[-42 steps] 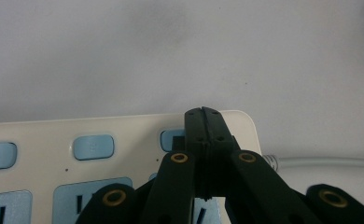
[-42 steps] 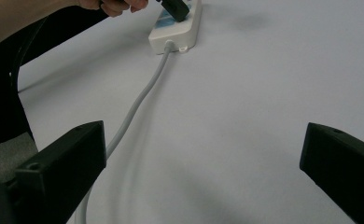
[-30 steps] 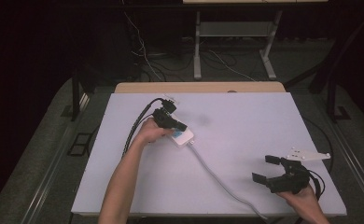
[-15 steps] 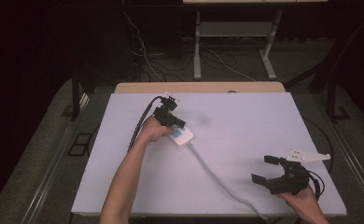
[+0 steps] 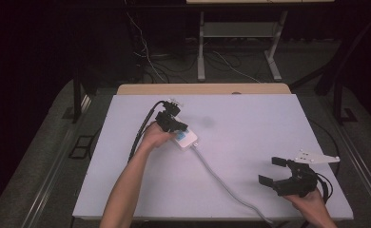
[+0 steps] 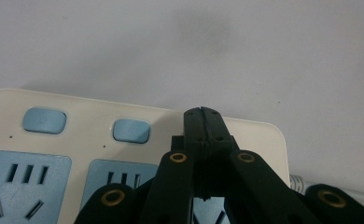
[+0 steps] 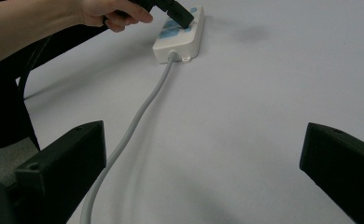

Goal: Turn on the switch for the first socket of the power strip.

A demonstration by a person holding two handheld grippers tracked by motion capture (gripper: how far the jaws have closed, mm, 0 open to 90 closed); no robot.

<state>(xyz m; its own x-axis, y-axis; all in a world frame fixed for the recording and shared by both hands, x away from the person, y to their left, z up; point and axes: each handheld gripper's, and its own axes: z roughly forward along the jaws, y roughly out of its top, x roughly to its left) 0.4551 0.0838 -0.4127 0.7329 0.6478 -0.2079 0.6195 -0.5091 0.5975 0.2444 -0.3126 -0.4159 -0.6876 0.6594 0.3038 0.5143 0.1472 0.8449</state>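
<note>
White power strip point(image 5: 186, 138) is lying left of the table's point(image 5: 250, 118) centre. Left claw point(image 6: 202, 114), jaws pressed together, is bearing on it, seemingly to press a switch point(image 6: 131, 130). Right claw point(image 5: 275, 170) is waiting wide at four o'clock.

A cream power strip point(image 6: 138, 122) with pale blue switches point(image 6: 44, 120) and sockets is seen on a white bench point(image 5: 250, 128); black tongs point(image 6: 202, 116).

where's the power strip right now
In the high view the power strip lies left of the table's centre, under the shut left gripper.
</note>
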